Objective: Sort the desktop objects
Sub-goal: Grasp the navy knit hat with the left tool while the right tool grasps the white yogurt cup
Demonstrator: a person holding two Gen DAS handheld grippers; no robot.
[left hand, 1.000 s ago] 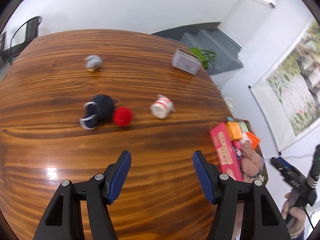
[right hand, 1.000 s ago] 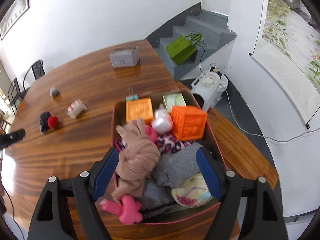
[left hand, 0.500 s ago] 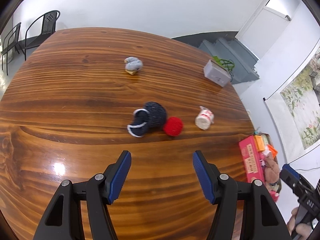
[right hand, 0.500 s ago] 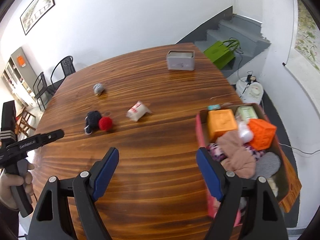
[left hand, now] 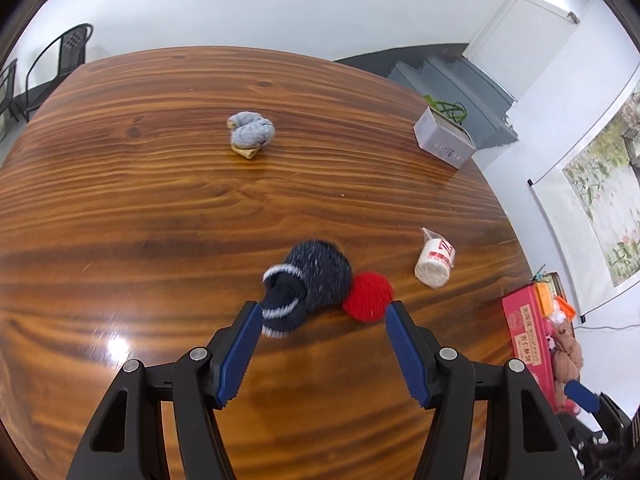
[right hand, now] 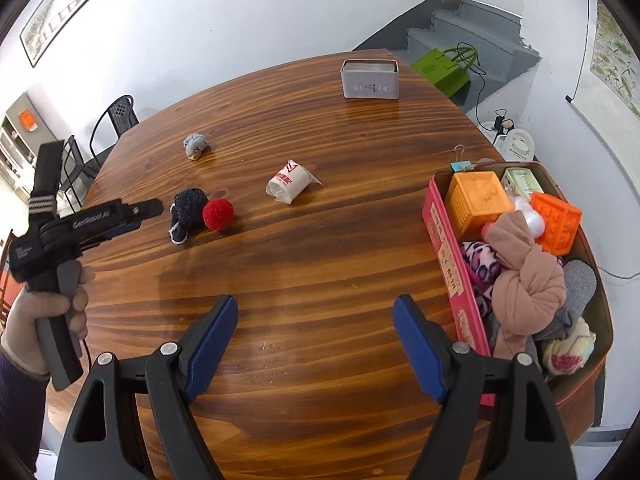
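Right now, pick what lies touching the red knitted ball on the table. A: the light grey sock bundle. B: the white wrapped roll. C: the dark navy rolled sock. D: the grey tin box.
C: the dark navy rolled sock presses against the red knitted ball, while the white wrapped roll, the light grey sock bundle and the grey tin box lie apart from it on the wooden table.

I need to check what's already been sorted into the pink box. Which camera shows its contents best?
The right wrist view: the pink box lies open beside the right gripper, showing orange blocks, knotted cloth and socks. The left wrist view catches only its side at the frame's right edge, contents mostly cut off.
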